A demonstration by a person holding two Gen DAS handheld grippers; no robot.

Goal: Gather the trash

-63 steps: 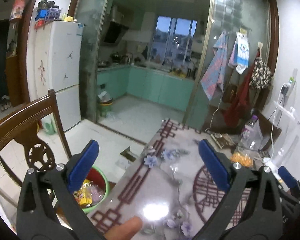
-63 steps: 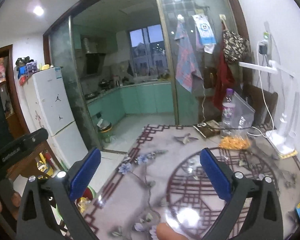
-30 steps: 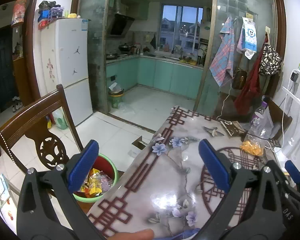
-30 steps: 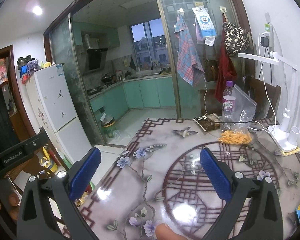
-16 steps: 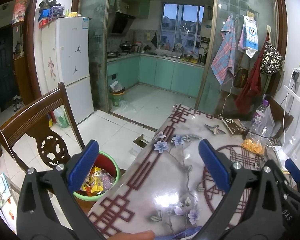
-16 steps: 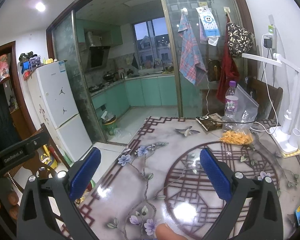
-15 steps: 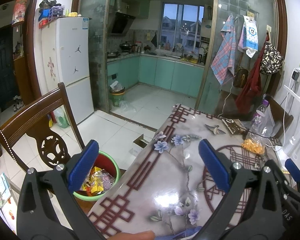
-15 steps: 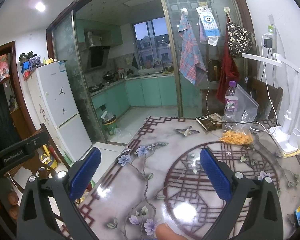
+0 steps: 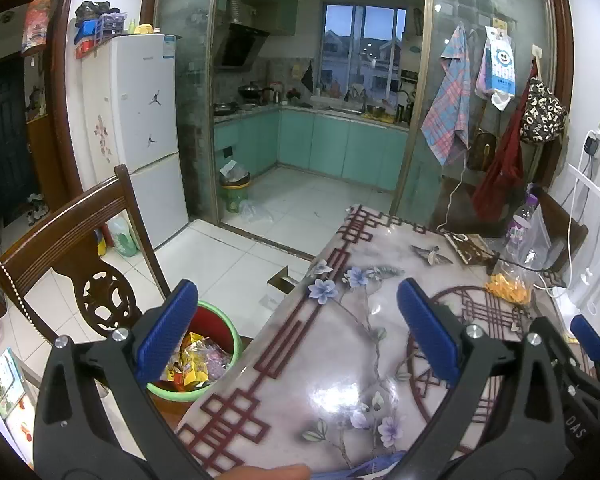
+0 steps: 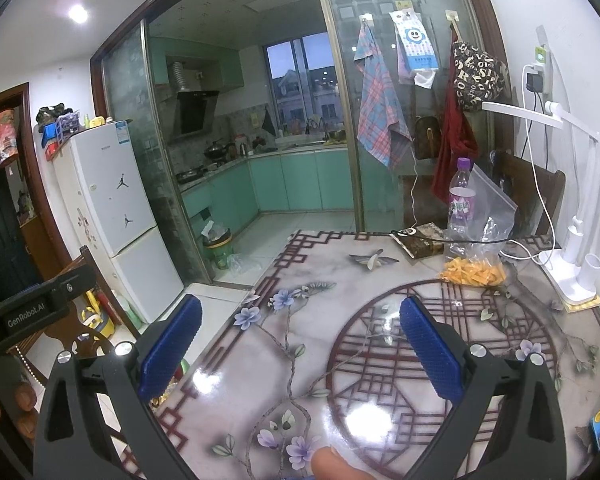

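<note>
A green-rimmed red trash bin (image 9: pixel 216 330) with colourful wrappers (image 9: pixel 192 364) in it stands on the floor at the table's left side, partly behind my left finger. My left gripper (image 9: pixel 300 336) is open and empty, held above the table's near left edge. My right gripper (image 10: pixel 300 344) is open and empty over the table's near middle. A clear bag with orange snack pieces (image 10: pixel 474 270) and a purple-capped bottle (image 10: pixel 460 196) stand at the table's far right; they also show in the left wrist view (image 9: pixel 508 284).
The table (image 10: pixel 340 320) has a glossy flower-patterned cover. A wooden chair (image 9: pixel 76 248) stands left of the bin. A white desk lamp (image 10: pixel 572 264) and cables sit at the far right. A fridge (image 9: pixel 140 132) and a kitchen doorway lie beyond.
Both grippers have risen and pulled back a little from the table, so more of the tabletop and bin shows. Both stay open and empty.
</note>
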